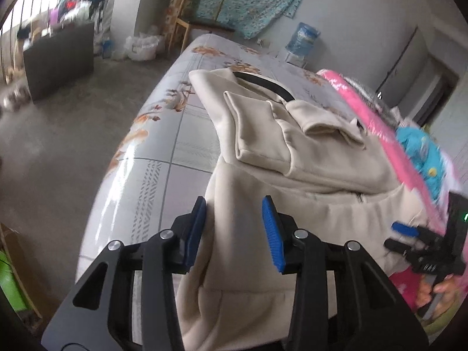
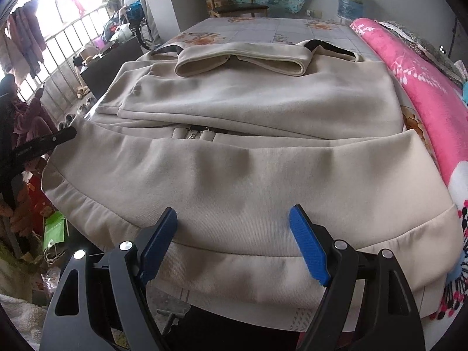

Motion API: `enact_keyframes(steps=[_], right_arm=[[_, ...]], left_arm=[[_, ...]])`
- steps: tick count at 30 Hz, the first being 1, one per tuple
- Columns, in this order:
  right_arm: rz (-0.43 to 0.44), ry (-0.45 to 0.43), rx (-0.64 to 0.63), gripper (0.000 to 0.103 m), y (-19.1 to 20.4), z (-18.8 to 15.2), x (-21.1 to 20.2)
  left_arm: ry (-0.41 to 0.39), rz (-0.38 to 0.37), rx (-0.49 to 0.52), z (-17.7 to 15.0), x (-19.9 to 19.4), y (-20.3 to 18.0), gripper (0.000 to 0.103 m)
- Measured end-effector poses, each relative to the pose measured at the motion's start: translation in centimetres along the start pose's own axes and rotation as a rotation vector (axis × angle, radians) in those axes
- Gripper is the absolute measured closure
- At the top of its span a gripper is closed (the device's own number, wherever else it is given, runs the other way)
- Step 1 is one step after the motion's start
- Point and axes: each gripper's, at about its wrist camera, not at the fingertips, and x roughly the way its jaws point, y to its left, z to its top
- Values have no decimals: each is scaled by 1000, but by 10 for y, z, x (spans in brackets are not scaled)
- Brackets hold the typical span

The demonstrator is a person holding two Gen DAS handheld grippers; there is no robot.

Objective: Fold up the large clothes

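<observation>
Matt beige fleece-like garment (image 2: 248, 181) lies on a glossy, perhaps plastic-coated, floral bed cover (image 1: 152, 158).

- A large cream jacket (image 2: 248, 175) lies spread across the bed (image 2: 292, 29), its front up.
- Both sleeves are folded in over the chest; their cuffs meet near the collar end.
- A zip pull (image 2: 194, 134) shows at the centre seam.
- Black trim edges the far end.
- The wide ribbed hem hangs over the near bed edge, lightly rumpled.
</observation>
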Motion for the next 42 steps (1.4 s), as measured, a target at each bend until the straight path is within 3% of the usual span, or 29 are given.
enact_keyframes(steps=[4,17,21,25,29,34,38,42], right_arm=[[-5,1,0,26,1,0,0],[-9,5,2,26,1,0,1],[-10,5,5,26,1,0,1],[-13,4,7,26,1,0,1],[-12,4,6,26,1,0,1],[-13,1,7,26,2,0,1],[-12,1,7,26,3,0,1],[-14,-2,8,26,3,0,1]], left_arm=[[12,-23,-30,7,12,7,66],[-81,-88,109,3,-23,-20,67],[-44,-95,96,2,-12,-16,67],[-20,-103,20,6,3,0,67],[-6,-163,-47,8,11,10,67],[-19,-259,-3,-1,-3,-3,67],[52,-123,28,-10,6,-5,67],[74,0,77,-12,7,-17,75]])
